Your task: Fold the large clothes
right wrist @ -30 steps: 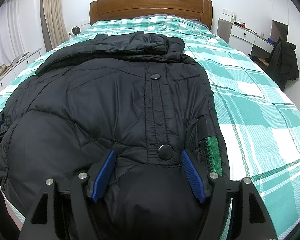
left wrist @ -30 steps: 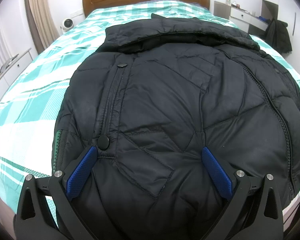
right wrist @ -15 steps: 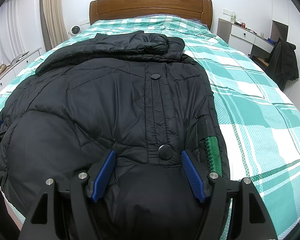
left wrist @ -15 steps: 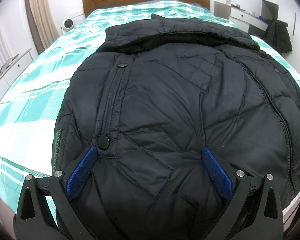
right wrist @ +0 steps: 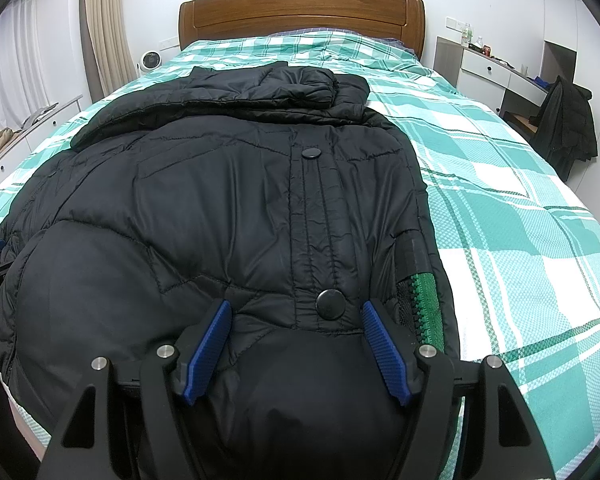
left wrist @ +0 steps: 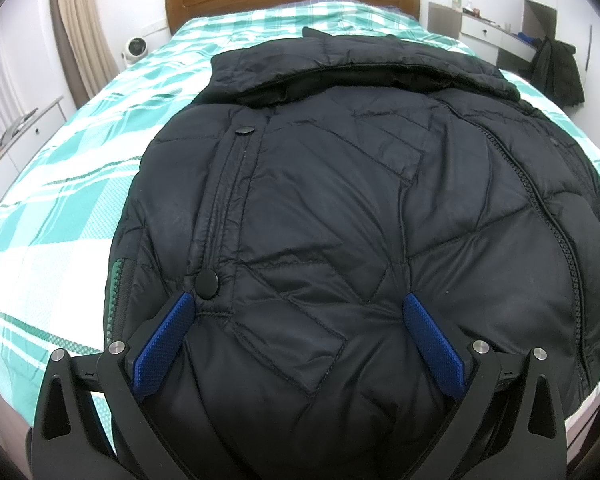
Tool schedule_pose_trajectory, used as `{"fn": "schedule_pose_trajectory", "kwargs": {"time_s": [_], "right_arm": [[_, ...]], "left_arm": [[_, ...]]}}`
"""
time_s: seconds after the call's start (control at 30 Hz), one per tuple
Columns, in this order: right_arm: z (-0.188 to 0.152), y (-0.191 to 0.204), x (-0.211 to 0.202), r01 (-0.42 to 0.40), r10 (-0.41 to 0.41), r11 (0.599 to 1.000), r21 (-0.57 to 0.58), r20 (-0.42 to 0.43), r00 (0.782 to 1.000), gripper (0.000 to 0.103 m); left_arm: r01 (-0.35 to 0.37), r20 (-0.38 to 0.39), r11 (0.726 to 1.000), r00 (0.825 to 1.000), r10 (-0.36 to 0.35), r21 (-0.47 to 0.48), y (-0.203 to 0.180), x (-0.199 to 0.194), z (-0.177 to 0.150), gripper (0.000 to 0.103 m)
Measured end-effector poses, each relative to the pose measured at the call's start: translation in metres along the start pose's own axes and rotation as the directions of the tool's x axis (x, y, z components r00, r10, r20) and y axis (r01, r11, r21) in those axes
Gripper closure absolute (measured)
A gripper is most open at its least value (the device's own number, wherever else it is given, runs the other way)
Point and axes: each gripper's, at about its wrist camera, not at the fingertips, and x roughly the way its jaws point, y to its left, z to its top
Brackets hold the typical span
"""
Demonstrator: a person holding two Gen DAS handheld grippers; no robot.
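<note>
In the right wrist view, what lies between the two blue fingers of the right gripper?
In the right wrist view, the black puffer jacket bulges up between the right gripper's blue fingers, with one round snap button there.

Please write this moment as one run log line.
left gripper: open | right gripper: open | both at hem of black jacket | jacket flat on bed

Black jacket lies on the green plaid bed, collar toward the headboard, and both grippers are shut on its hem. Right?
Not quite. The jacket is as you say, but both grippers are open: left gripper and right gripper straddle the hem, as each wrist view shows.
</note>
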Motion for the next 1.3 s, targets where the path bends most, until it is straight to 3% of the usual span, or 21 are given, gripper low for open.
{"fn": "schedule_pose_trajectory", "kwargs": {"time_s": [1.3], "right_arm": [[0.0013,-0.0013,-0.0009,0.002,-0.002,1.000,0.001,-0.020,1.000,0.033]], "left_arm": [[0.024,-0.023,1.000,0.999,-0.024,-0.005,0.0022,-0.0034,-0.0031,0.001]]}}
